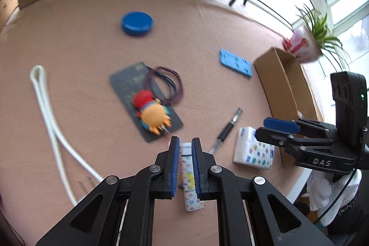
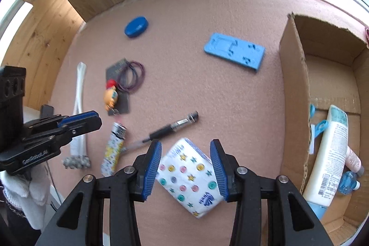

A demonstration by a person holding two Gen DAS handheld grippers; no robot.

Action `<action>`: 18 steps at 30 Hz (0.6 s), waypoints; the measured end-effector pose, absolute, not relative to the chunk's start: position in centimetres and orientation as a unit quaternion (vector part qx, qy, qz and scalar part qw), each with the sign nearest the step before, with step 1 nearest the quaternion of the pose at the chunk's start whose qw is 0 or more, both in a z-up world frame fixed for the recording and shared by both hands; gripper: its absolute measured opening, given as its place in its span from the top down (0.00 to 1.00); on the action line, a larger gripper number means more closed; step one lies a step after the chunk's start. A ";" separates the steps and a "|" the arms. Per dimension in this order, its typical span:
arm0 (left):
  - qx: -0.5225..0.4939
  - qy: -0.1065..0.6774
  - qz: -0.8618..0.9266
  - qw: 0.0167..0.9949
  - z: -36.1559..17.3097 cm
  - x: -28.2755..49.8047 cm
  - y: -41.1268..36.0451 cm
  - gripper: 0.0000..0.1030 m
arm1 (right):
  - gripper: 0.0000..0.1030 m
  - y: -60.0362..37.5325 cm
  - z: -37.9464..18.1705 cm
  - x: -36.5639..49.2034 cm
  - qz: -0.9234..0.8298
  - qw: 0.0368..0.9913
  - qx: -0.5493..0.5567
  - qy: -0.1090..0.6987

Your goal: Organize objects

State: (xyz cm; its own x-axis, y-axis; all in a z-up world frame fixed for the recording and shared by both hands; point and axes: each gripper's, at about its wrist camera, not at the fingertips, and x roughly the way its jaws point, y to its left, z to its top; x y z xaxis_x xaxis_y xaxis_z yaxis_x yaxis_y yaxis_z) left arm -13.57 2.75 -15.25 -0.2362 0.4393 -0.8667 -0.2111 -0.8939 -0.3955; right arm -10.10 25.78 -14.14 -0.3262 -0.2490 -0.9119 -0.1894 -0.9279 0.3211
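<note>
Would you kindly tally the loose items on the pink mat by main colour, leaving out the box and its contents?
Blue: 2 – lid, plate
White: 3 – tissue pack, lighter, rope
Black: 2 – pen, card
Orange: 1 – toy
Purple: 1 – cord loop
Total: 9

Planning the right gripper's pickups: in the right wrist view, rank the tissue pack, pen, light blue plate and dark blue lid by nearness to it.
1. Tissue pack, between the right gripper fingers.
2. Pen, just beyond, left.
3. Light blue plate, farther, right.
4. Dark blue lid, farthest, left.
</note>
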 end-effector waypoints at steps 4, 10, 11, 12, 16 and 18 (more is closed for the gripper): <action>-0.577 -0.110 0.788 0.184 -14.7 -14.6 0.5 0.89 | 0.61 24.9 -13.7 -13.6 -0.803 0.028 0.567 -0.181; -0.578 -0.117 0.789 0.169 -15.5 -16.3 0.3 0.89 | 0.69 22.7 -15.6 -19.6 -0.798 0.032 0.582 -0.155; -0.579 -0.120 0.789 0.168 -15.6 -16.4 0.3 0.89 | 0.73 22.5 -16.2 -20.3 -0.793 0.030 0.588 -0.155; -0.579 -0.121 0.788 0.169 -15.9 -16.5 0.7 0.89 | 0.74 22.4 -16.7 -21.2 -0.787 0.032 0.595 -0.159; -0.577 -0.127 0.790 0.166 -16.4 -16.7 0.6 0.89 | 0.76 21.5 -17.9 -22.9 -0.780 0.033 0.607 -0.147; -0.578 -0.130 0.790 0.159 -16.7 -17.0 0.2 0.89 | 0.76 21.0 -18.1 -23.4 -0.782 0.030 0.608 -0.131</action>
